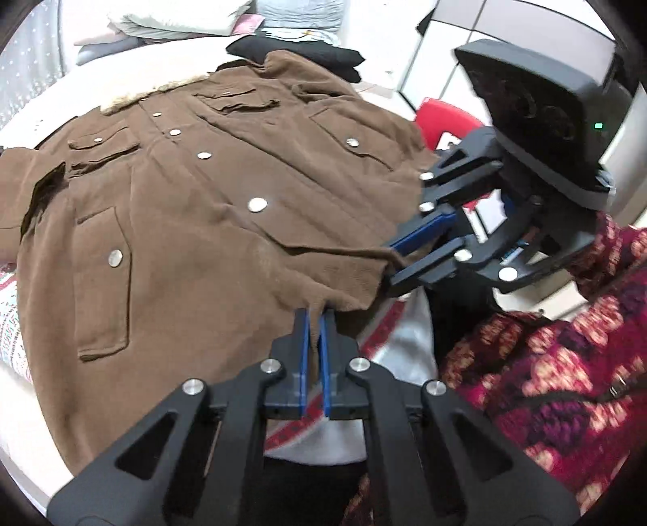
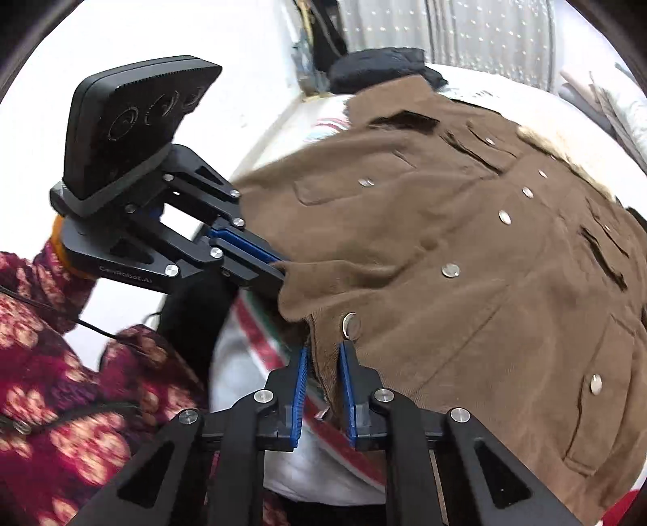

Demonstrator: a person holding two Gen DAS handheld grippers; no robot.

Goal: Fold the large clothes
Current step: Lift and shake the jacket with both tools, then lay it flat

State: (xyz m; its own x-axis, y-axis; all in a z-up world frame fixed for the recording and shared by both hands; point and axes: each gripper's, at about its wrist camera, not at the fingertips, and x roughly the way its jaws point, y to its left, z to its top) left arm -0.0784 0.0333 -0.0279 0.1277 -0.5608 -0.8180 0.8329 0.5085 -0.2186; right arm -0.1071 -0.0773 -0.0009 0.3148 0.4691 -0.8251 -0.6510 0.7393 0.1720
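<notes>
A large brown corduroy coat with metal snaps and a pale fur collar lies front up on a bed. Its bottom hem is the edge nearest me. My left gripper is shut on a pinch of that hem, with fabric bunched between its blue pads. Just to the right, my right gripper is shut on the hem edge too. In the right wrist view the coat fills the right side. There the right gripper clamps the hem below a snap, and the left gripper bites the hem from the left.
A folded black garment lies beyond the collar, with pillows and folded linen behind it. A red object stands off the bed's right side. A person's red patterned sleeve is close on the right. A patterned bedcover shows under the hem.
</notes>
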